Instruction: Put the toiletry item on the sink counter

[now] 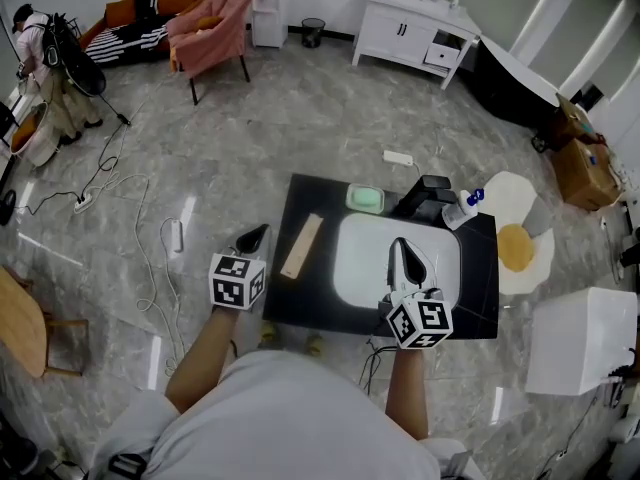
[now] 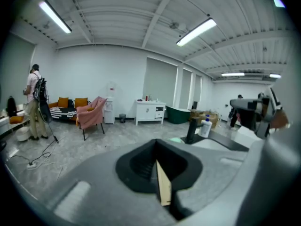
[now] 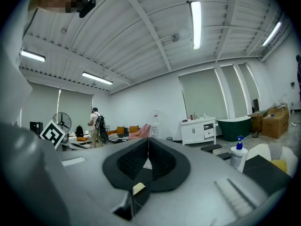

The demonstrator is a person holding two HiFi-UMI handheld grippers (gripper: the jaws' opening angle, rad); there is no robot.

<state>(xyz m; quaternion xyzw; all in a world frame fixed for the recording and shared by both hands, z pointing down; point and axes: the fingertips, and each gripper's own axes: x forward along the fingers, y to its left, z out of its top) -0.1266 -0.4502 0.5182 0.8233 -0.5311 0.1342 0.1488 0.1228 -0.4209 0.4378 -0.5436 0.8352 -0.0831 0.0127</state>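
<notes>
A white bottle with a blue cap point(image 1: 463, 208) stands at the back right of the black sink counter point(image 1: 312, 196), beside the black faucet point(image 1: 425, 196). The same bottle point(image 2: 205, 126) shows in the left gripper view and again point(image 3: 238, 157) in the right gripper view. My left gripper point(image 1: 254, 234) hovers just off the counter's left edge, its jaws shut with nothing between them. My right gripper point(image 1: 401, 250) hangs over the white basin point(image 1: 360, 268), also shut and empty. Both are well short of the bottle.
A green soap dish point(image 1: 365, 199) sits behind the basin and a wooden strip point(image 1: 302, 246) lies on the counter's left part. Cables point(image 1: 140, 258) trail on the floor at left. A white box point(image 1: 580, 340) stands at right, a pink chair point(image 1: 212, 30) and white cabinet point(image 1: 410, 30) further back.
</notes>
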